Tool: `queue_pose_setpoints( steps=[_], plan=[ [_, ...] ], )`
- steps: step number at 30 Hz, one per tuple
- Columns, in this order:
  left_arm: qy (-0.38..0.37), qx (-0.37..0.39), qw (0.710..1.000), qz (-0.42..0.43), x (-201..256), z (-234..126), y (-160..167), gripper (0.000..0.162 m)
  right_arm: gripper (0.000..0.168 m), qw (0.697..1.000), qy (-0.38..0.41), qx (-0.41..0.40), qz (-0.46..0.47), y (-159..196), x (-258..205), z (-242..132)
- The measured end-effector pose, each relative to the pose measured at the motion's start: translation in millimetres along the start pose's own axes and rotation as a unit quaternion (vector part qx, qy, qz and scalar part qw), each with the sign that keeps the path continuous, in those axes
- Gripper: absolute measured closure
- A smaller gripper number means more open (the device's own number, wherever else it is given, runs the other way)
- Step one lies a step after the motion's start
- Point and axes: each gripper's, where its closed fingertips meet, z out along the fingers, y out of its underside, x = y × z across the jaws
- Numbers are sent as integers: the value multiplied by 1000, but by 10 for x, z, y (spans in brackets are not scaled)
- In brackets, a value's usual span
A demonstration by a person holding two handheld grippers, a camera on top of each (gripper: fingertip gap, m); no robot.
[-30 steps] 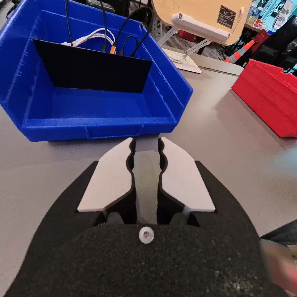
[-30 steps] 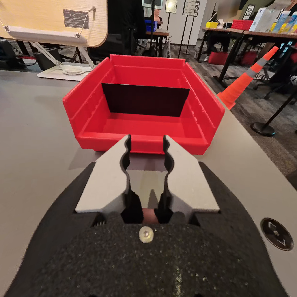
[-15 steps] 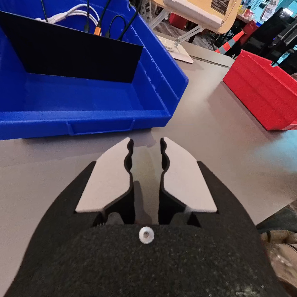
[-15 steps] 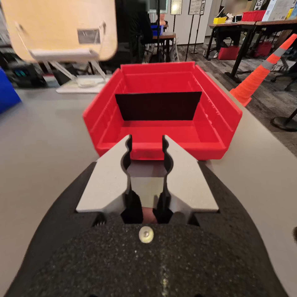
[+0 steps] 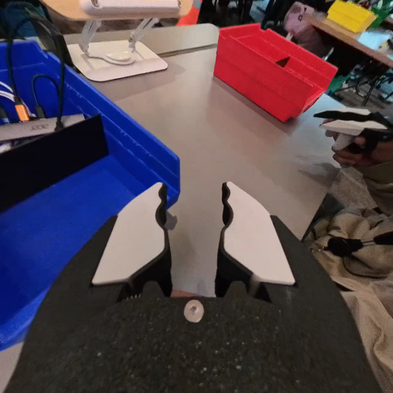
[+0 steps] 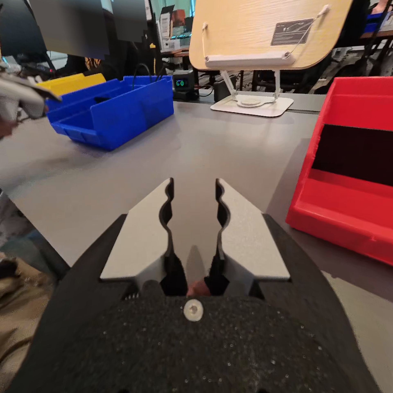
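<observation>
My left gripper point(image 5: 193, 189) is open and empty above the grey table point(image 5: 212, 131), its left finger over the front right corner of a blue bin point(image 5: 131, 136). The bin has a black divider point(image 5: 49, 153), with cables point(image 5: 59, 85) and a grey device point(image 5: 38, 127) behind it. My right gripper point(image 6: 194, 184) is open and empty over the table point(image 6: 127, 170), left of a red bin point(image 6: 348, 202) with a black divider point(image 6: 357, 153). The right gripper also shows at the right edge of the left wrist view point(image 5: 350, 125). The left gripper also shows at the left edge of the right wrist view point(image 6: 21, 95).
A wooden board on a white stand point(image 6: 255, 102) is at the table's far edge, also in the left wrist view point(image 5: 119, 61). A yellow bin point(image 6: 72, 84) sits behind the blue bin point(image 6: 110, 114). The red bin point(image 5: 268, 70) is at the far right. Beige cloth point(image 5: 350, 255) lies past the table's right edge. My right fingertips sit around 35 cm from my left ones. It is some 25 cm from my left tips to the grey device point(image 5: 38, 127).
Both grippers have swung inward: the left to the right, so the blue bin slid left; the right to the left, so the red bin slid right. The left jaws have opened wider.
</observation>
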Motion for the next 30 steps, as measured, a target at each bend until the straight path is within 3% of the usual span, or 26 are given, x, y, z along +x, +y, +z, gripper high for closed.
queue_pose_setpoints(
  steps=[6,12,15,22,30],
  plan=[
    [-56,-112,991,41,-1036,160,-653,114,143,999,-2,-16,31,21,92,-46],
    [-74,-325,942,37,-2139,698,-513,104,144,997,-24,-40,69,103,99,-32],
    [-63,-385,917,82,-2491,871,-424,104,144,996,-27,-49,73,143,97,-22],
    [37,-439,885,153,-2570,1106,-168,107,137,997,-31,-27,67,76,126,-24],
    [1,-485,814,320,-2718,1104,-15,126,133,996,-44,-38,72,112,94,53]
  ],
)
